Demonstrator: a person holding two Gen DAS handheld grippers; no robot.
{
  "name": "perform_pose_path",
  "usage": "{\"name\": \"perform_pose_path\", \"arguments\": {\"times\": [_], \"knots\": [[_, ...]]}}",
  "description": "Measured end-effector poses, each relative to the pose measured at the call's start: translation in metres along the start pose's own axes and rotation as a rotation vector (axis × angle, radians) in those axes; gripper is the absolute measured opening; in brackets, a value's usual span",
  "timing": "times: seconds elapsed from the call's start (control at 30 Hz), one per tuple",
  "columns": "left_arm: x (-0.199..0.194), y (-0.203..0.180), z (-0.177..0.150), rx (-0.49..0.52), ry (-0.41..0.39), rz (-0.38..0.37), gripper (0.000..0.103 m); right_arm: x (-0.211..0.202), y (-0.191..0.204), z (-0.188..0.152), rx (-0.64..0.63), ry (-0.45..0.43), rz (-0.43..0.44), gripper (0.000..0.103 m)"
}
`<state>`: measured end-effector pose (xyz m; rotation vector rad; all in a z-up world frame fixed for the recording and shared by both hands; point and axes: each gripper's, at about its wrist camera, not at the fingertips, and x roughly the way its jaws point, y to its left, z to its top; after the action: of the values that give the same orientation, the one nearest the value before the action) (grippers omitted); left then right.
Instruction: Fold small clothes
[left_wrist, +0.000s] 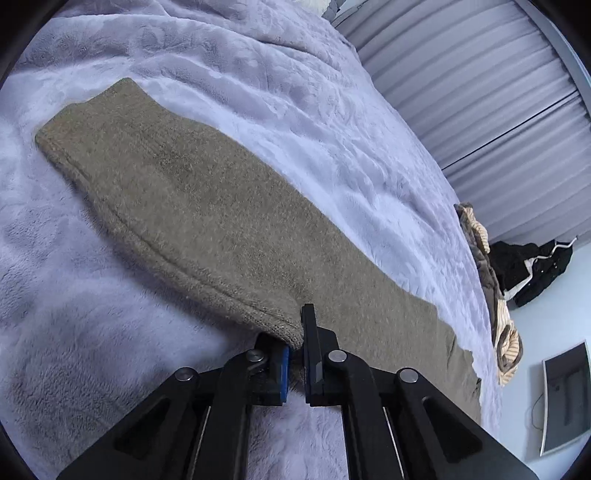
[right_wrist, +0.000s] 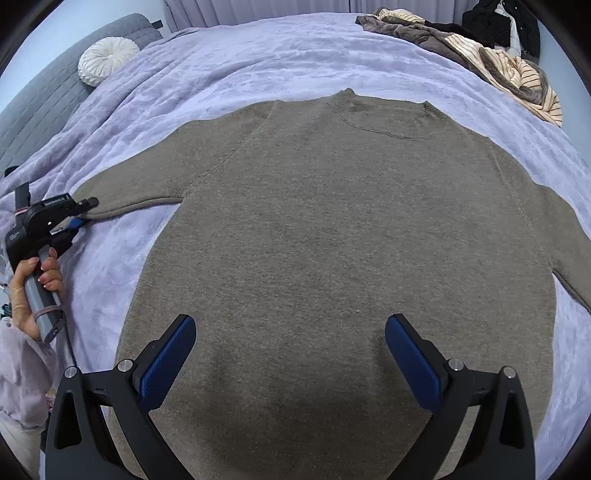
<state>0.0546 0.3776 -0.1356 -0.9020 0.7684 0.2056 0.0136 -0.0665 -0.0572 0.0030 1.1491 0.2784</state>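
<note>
Gripping the sweater's (right_wrist: 332, 229) sleeve cuff (left_wrist: 284, 328), our left tool (left_wrist: 295, 354) has its jaws clamped on the knit. We see the sweater spread flat on the lilac blanket (right_wrist: 221, 74) covering the bed. Our right tool (right_wrist: 290, 354) hovers over its hem, jaws wide apart.
</note>
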Motion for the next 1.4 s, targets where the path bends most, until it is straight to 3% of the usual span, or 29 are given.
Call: {"name": "perform_pose_path", "arguments": {"times": [0.17, 0.3, 0.4, 0.5, 0.57, 0.63, 0.73, 0.77, 0.8, 0.83, 0.87, 1.0, 1.07, 1.13, 1.2, 1.27, 1.37, 1.4], "knots": [[-0.017, -0.068, -0.005, 0.232, -0.096, -0.077, 0.006, -0.01, -0.014, -0.005, 0.026, -0.065, 0.058, 0.102], [-0.024, -0.166, -0.029, 0.458, -0.099, -0.233, 0.006, -0.024, -0.037, -0.005, 0.076, -0.146, 0.088, 0.102], [-0.013, -0.246, -0.067, 0.597, -0.029, -0.365, 0.006, -0.037, -0.063, -0.006, 0.141, -0.206, 0.091, 0.102], [0.011, -0.313, -0.123, 0.734, 0.072, -0.42, 0.006, -0.047, -0.1, -0.008, 0.227, -0.254, 0.065, 0.102], [0.031, -0.343, -0.16, 0.808, 0.14, -0.415, 0.006, -0.051, -0.128, -0.01, 0.294, -0.256, 0.046, 0.102], [0.056, -0.36, -0.199, 0.871, 0.196, -0.343, 0.006, -0.053, -0.152, -0.013, 0.352, -0.251, 0.028, 0.102], [0.091, -0.357, -0.238, 0.917, 0.306, -0.234, 0.011, -0.05, -0.184, -0.02, 0.414, -0.218, -0.002, 0.102], [0.095, -0.352, -0.243, 0.917, 0.325, -0.217, 0.032, -0.048, -0.191, -0.021, 0.424, -0.208, -0.006, 0.102], [0.092, -0.345, -0.246, 0.915, 0.328, -0.2, 0.063, -0.047, -0.197, -0.023, 0.427, -0.2, -0.01, 0.102], [0.084, -0.339, -0.244, 0.916, 0.29, -0.179, 0.075, -0.046, -0.199, -0.023, 0.422, -0.194, -0.017, 0.102], [0.076, -0.335, -0.243, 0.922, 0.251, -0.175, 0.08, -0.044, -0.2, -0.02, 0.408, -0.188, -0.025, 0.102], [0.038, -0.311, -0.209, 0.923, 0.166, -0.187, 0.08, -0.039, -0.185, 0.002, 0.299, -0.207, -0.03, 0.102], [0.031, -0.291, -0.179, 0.878, 0.104, -0.132, 0.08, -0.035, -0.159, 0.023, 0.183, -0.225, -0.036, 0.102], [0.04, -0.266, -0.145, 0.792, 0.094, -0.061, 0.08, -0.031, -0.126, 0.041, 0.04, -0.246, -0.049, 0.102], [0.059, -0.237, -0.116, 0.68, 0.152, 0.021, 0.08, -0.019, -0.083, 0.059, -0.147, -0.261, -0.095, 0.102], [0.082, -0.217, -0.1, 0.598, 0.232, 0.047, 0.08, 0.002, -0.042, 0.073, -0.326, -0.251, -0.167, 0.102], [0.102, -0.207, -0.095, 0.591, 0.286, 0.056, 0.08, 0.047, -0.001, 0.088, -0.518, -0.219, -0.294, 0.101], [0.107, -0.208, -0.096, 0.602, 0.293, 0.053, 0.08, 0.063, 0.005, 0.092, -0.558, -0.199, -0.35, 0.089]]}}
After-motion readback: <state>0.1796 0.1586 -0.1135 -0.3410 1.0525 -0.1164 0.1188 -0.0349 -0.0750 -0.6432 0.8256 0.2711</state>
